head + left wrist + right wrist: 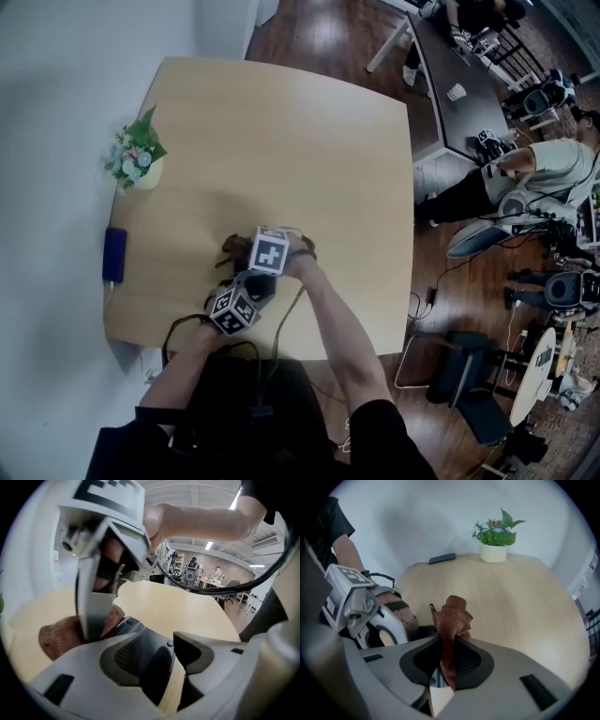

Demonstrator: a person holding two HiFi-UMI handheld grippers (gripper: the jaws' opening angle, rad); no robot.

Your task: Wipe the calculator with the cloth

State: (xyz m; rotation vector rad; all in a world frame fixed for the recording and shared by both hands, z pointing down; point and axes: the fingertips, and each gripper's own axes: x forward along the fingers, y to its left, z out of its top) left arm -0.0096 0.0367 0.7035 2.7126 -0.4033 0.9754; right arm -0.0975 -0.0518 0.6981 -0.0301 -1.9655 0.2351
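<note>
My left gripper (157,638) is shut on a dark calculator (149,660), which lies low over the wooden table (309,169) between its jaws. My right gripper (450,641) is shut on a crumpled brown cloth (453,613) that sticks up past its tips. In the left gripper view the right gripper's grey finger (93,613) presses the cloth (56,637) down at the calculator's far left end. From the head both grippers, left (246,292) and right (247,262), crowd together near the table's front left, with the cloth (230,247) peeking out and the calculator mostly hidden.
A potted plant (137,159) stands at the table's left edge, with a dark blue flat object (113,255) nearer along that edge. Beyond the table's right side are desks, chairs and seated people (525,178). Cables trail from the grippers toward the person.
</note>
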